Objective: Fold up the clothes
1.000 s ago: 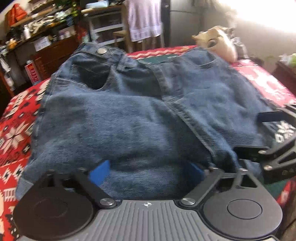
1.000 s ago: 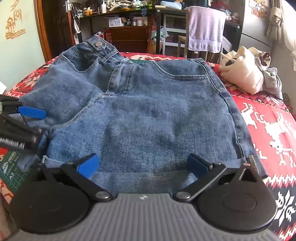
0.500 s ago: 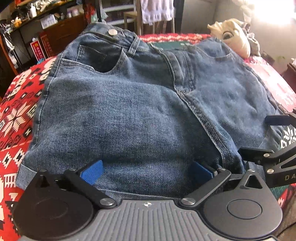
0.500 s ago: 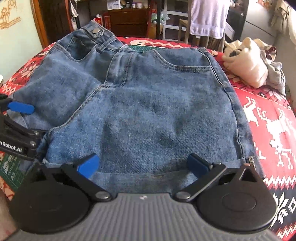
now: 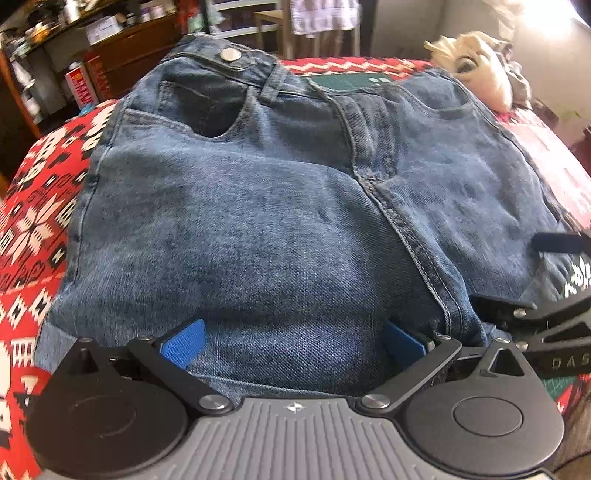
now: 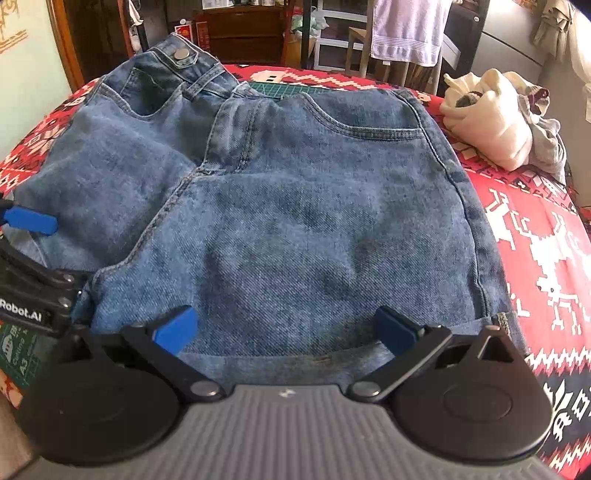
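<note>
Blue denim shorts (image 5: 277, 221) (image 6: 314, 221) lie flat on a red patterned blanket (image 5: 33, 221) (image 6: 546, 240), waistband and metal button away from me, leg hems toward me. My left gripper (image 5: 291, 341) stands open at the hem of the left leg, the denim lying between its blue pads (image 5: 183, 341). My right gripper (image 6: 286, 328) stands open the same way at the right leg's hem. Each gripper shows in the other's view: the right gripper (image 5: 554, 295) at the right edge, the left gripper (image 6: 29, 221) at the left edge.
A cream garment bundle (image 6: 495, 122) (image 5: 476, 81) lies on the blanket at the far right. A green cutting mat (image 6: 284, 88) (image 5: 347, 79) peeks out beyond the waistband. Behind stand a chair draped with a pale towel (image 6: 406, 29) and wooden cabinets (image 6: 240, 29).
Both views have tipped down and edged closer over the shorts, so the waistband sits higher in frame. The jaws stayed open and the shorts have not shifted.
</note>
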The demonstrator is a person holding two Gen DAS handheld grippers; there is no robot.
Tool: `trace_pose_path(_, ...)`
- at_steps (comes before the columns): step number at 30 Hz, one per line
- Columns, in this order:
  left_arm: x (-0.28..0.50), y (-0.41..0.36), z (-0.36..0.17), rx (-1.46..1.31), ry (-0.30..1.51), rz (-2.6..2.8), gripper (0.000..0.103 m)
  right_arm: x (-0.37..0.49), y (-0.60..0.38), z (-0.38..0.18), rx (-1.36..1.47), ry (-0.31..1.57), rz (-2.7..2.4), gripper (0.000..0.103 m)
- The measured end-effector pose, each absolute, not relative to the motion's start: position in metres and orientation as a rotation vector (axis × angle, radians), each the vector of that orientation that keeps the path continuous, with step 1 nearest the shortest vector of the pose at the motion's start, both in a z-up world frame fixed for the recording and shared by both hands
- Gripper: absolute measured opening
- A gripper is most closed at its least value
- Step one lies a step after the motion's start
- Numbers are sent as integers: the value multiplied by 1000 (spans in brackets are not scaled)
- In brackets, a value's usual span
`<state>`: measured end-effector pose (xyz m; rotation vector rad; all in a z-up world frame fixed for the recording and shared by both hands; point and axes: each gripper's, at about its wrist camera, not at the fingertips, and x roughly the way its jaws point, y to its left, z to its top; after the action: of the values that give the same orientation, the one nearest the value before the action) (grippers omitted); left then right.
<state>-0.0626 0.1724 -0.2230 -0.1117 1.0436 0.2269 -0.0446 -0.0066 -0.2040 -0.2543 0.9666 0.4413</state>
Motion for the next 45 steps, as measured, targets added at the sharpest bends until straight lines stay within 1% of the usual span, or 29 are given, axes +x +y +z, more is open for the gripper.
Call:
trace_pose_path(4,-59,174,-221,-129,1070,246,102,-46,-4,-203,-257,967,434,102)
trace_pose_path(8,-64,177,-210,-172,1084,241,91,-50,-3,-195,-270,962,447,102)
trace_pose_path(14,-101,165,-175,-129,970,174,90,-75,-10,-162,-226,895,500,102)
trace_pose_path(15,-107,163,-171,-123,961,158,88,-80,-10,-157,-226,883,514,102)
trace_pose_path(16,-115,160,-168,-117,957,141,81,-86,-10,-152,-227,872,528,102)
trace_pose_path(17,-122,158,-166,-110,958,130,77,-92,-9,-149,-231,864,539,102)
trace_pose_path(18,-127,156,-164,-100,961,123,76,-98,-9,-145,-235,857,551,100)
trace_pose_path(22,-152,145,-166,-62,970,82,66,-118,-4,-140,-244,874,594,86)
trace_pose_path(23,-156,144,-169,-62,975,68,63,-122,-4,-140,-241,883,602,84)
trace_pose_path(24,-159,142,-173,-63,980,54,61,-128,-5,-142,-236,892,613,78)
trace_pose_path(26,-164,139,-179,-64,992,23,48,-138,-5,-145,-226,912,636,67)
trace_pose_path(27,-165,138,-183,-64,998,6,46,-142,-5,-146,-222,923,648,57)
trace_pose_path(28,-164,136,-186,-64,1009,-10,42,-144,-4,-149,-218,938,655,48)
trace_pose_path(29,-163,133,-190,-60,1019,-24,41,-147,-2,-152,-220,949,663,44)
trace_pose_path(30,-161,131,-193,-55,1021,-41,41,-149,0,-155,-223,960,671,36)
trace_pose_path(31,-159,128,-196,-49,1018,-52,41,-151,2,-158,-222,968,674,32)
trace_pose_path(32,-156,126,-199,-36,1020,-56,40,-151,3,-160,-221,974,682,31)
trace_pose_path(33,-153,124,-203,-20,1023,-57,37,-153,5,-163,-227,974,691,30)
trace_pose_path(34,-149,123,-206,0,1025,-53,31,-155,8,-166,-232,974,700,29)
trace_pose_path(35,-146,121,-209,20,1026,-48,28,-156,11,-168,-242,970,712,29)
trace_pose_path(37,-143,127,-209,2,1017,-32,31,-159,16,-172,-258,965,731,27)
trace_pose_path(39,-140,134,-208,-22,1007,-16,31,-157,19,-177,-264,972,730,24)
trace_pose_path(42,-137,146,-205,-64,986,11,31,-150,19,-184,-251,982,713,25)
trace_pose_path(45,-135,156,-196,-122,955,30,32,-149,19,-182,-251,947,708,25)
